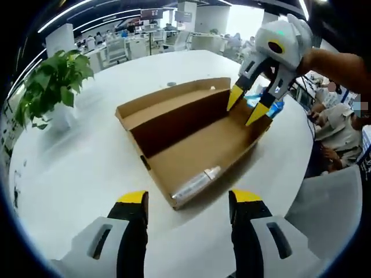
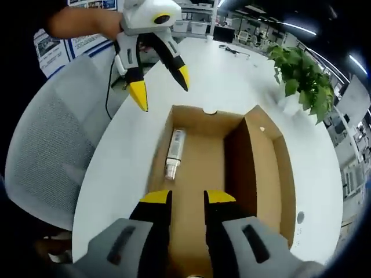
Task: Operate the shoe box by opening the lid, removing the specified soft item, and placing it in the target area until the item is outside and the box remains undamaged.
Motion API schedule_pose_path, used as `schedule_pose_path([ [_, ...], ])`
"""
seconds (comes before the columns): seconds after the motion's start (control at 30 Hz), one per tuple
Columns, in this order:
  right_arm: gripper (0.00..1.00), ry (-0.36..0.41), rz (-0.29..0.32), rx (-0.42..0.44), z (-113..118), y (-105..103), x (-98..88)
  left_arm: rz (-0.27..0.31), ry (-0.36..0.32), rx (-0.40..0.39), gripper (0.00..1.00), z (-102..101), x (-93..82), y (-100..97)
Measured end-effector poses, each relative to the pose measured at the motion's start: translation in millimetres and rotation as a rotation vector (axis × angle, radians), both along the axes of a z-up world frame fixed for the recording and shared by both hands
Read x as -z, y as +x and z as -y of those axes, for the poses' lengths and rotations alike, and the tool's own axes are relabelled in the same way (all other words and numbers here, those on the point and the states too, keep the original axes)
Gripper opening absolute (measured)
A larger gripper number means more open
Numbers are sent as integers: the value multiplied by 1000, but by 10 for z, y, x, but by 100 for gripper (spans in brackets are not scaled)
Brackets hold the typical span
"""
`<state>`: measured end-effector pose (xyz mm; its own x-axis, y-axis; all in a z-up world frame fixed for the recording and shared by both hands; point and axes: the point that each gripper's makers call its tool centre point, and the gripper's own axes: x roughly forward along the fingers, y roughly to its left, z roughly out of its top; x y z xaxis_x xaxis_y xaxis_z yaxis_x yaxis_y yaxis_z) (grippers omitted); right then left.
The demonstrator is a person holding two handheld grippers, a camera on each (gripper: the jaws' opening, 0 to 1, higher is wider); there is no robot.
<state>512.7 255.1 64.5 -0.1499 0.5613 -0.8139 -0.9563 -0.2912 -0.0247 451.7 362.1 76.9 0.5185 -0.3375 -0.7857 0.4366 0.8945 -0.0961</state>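
White round table (image 1: 87,168) — open shoe box (image 1: 197,147), potted plant (image 1: 55,87)

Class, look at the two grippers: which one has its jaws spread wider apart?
The left gripper, hovering beside the open shoe box with widely parted jaws; the right gripper, above the box floor, shows a narrow gap.

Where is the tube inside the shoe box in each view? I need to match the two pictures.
Left gripper view: the tube lies in the box's near corner, low centre, just above the left gripper's fingers.
Right gripper view: the tube lies along the box's left wall, centre.
Shared landmark: the potted plant on the white table.
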Motion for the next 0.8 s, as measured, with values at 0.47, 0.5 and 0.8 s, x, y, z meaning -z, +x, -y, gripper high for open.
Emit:
schedule_pose_path([
  [0.47, 19, -100, -95, -53, -263, -142, 554, -12, -46, 3, 55, -17, 84, -35],
  [0.5, 19, -103, -103, -56, -275, -165, 578, -10, -47, 2, 55, -20, 84, -34],
  [0.8, 20, -131, -143, -83, -401, -292, 795, -12, -41, 0, 55, -28, 95, -94],
])
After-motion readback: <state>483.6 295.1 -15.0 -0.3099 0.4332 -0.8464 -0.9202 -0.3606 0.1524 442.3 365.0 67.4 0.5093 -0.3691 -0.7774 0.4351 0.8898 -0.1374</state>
